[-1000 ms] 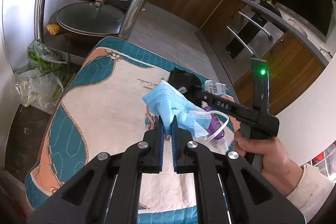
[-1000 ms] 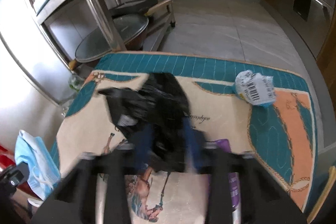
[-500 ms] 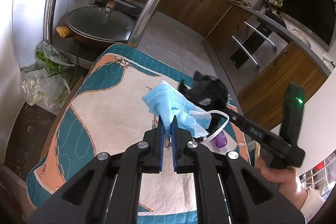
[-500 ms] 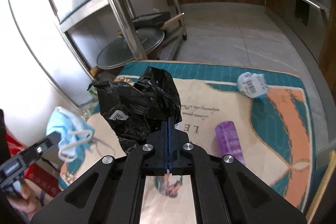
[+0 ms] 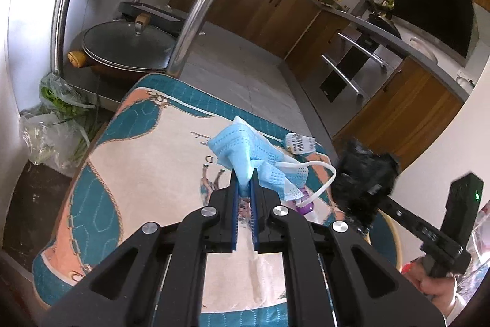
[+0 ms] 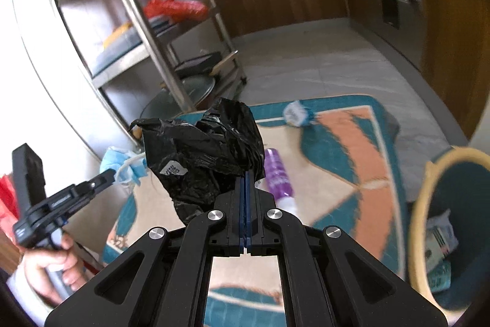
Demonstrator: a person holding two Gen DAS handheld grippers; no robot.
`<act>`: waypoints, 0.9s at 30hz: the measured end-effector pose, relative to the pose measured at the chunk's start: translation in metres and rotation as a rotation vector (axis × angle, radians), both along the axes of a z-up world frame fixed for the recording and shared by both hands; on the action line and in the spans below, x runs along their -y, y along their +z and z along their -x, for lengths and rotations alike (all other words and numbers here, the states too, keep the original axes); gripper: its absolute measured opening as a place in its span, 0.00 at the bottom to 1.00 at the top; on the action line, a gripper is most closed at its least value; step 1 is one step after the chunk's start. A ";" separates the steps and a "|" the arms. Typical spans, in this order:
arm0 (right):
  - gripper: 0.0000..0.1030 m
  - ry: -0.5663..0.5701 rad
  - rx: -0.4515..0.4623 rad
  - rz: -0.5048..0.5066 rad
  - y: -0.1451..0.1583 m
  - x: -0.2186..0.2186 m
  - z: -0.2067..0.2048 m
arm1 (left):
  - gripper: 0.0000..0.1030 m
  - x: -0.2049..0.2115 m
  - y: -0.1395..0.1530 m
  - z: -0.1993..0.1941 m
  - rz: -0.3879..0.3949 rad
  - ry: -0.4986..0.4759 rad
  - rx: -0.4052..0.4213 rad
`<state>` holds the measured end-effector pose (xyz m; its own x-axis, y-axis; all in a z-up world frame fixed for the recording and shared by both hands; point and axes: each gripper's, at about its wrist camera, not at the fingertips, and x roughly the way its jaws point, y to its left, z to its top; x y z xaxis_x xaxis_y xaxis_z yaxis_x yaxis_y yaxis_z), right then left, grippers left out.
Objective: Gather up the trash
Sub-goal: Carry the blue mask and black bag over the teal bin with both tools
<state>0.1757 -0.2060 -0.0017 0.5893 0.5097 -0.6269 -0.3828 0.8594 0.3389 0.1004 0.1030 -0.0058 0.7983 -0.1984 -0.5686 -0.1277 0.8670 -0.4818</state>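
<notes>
The right gripper (image 6: 246,173) has risen off the teal, peach and cream patterned rug (image 6: 346,149), carrying the crumpled black plastic bag (image 6: 202,149) that lay on the rug a second ago; its jaws, just closed, are now together and pinching the bag's edge. The bag now hangs in the air near the round teal bin with a pale yellow rim (image 6: 419,204), which has come into the right wrist view at the rug's right edge. The left gripper (image 5: 244,176) stays clamped on the crumpled light-blue face mask (image 5: 245,149), held above the rug.

Left on the rug are a purple cylindrical bottle (image 6: 277,170) and a crumpled white-and-blue wrapper (image 5: 298,141) bearing a barcode label. A small grey sticker on the bag has print too small to read.
</notes>
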 end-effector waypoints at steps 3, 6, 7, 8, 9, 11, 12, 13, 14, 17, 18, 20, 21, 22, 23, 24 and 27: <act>0.02 -0.024 0.010 -0.008 0.004 0.023 0.014 | 0.06 0.007 0.002 0.001 -0.011 -0.020 0.015; 0.02 -0.044 0.018 -0.012 0.005 0.042 0.026 | 0.06 0.017 0.005 0.002 -0.029 -0.054 0.035; 0.02 -0.050 0.020 -0.015 0.005 0.048 0.029 | 0.06 0.020 0.005 0.002 -0.035 -0.064 0.039; 0.02 -0.057 0.021 -0.021 0.005 0.053 0.033 | 0.06 0.023 0.005 0.002 -0.039 -0.074 0.044; 0.02 -0.069 0.024 -0.027 0.006 0.062 0.037 | 0.06 0.025 0.005 0.003 -0.041 -0.081 0.046; 0.02 -0.086 0.024 -0.038 0.006 0.073 0.042 | 0.06 0.031 0.005 0.004 -0.047 -0.095 0.048; 0.02 -0.093 0.024 -0.042 0.005 0.076 0.044 | 0.06 0.033 0.004 0.004 -0.046 -0.098 0.049; 0.02 -0.102 0.025 -0.046 0.005 0.082 0.046 | 0.06 0.035 0.004 0.005 -0.045 -0.104 0.048; 0.02 -0.109 0.026 -0.048 0.004 0.085 0.049 | 0.06 0.036 0.003 0.005 -0.047 -0.107 0.048; 0.02 -0.138 0.025 -0.063 0.001 0.100 0.054 | 0.06 0.043 0.003 0.006 -0.056 -0.123 0.054; 0.02 -0.147 0.025 -0.068 0.000 0.104 0.055 | 0.06 0.046 0.003 0.007 -0.062 -0.130 0.056; 0.02 -0.166 0.024 -0.083 -0.002 0.114 0.058 | 0.06 0.052 0.004 0.006 -0.070 -0.147 0.061; 0.02 -0.174 0.024 -0.088 -0.003 0.117 0.059 | 0.06 0.056 0.006 0.006 -0.076 -0.162 0.067; 0.02 -0.185 0.022 -0.096 -0.005 0.122 0.060 | 0.06 0.061 0.007 0.005 -0.079 -0.175 0.072; 0.02 -0.193 0.021 -0.103 -0.006 0.125 0.060 | 0.06 0.064 0.007 0.004 -0.078 -0.184 0.075; 0.02 -0.202 0.020 -0.108 -0.007 0.129 0.060 | 0.06 0.070 0.008 0.002 -0.078 -0.201 0.078; 0.02 -0.230 0.018 -0.121 -0.010 0.141 0.062 | 0.06 0.088 0.010 -0.003 -0.084 -0.235 0.081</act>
